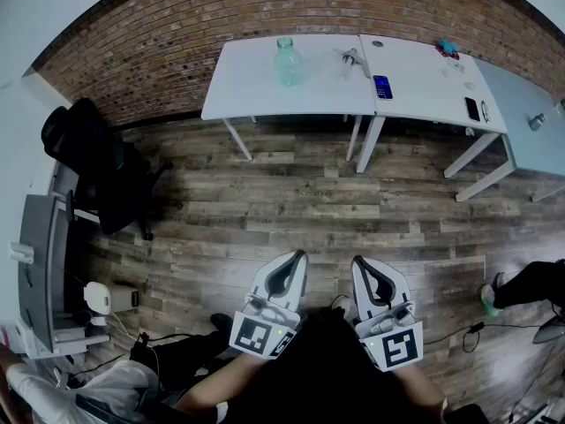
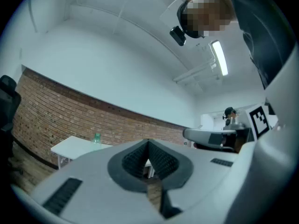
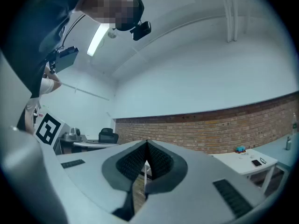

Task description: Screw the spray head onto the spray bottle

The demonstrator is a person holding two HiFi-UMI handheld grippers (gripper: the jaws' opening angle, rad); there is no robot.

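Note:
A clear greenish spray bottle (image 1: 288, 61) stands upright on the left white table (image 1: 256, 82) by the brick wall. The spray head (image 1: 351, 59) lies to its right on the same table. My left gripper (image 1: 300, 256) and right gripper (image 1: 357, 261) are held close to my body, far from the tables, both shut with nothing between the jaws. In the left gripper view the bottle (image 2: 96, 138) shows small and distant on the table (image 2: 74, 147), beyond the left gripper (image 2: 148, 142). The right gripper (image 3: 146, 143) points level toward the brick wall.
A second white table (image 1: 424, 82) holds two phones (image 1: 381, 87) and small items. A grey table (image 1: 530, 122) stands at the right. A black office chair (image 1: 93, 162) and a desk (image 1: 40, 272) sit on the left. Wooden floor (image 1: 309, 201) lies between me and the tables.

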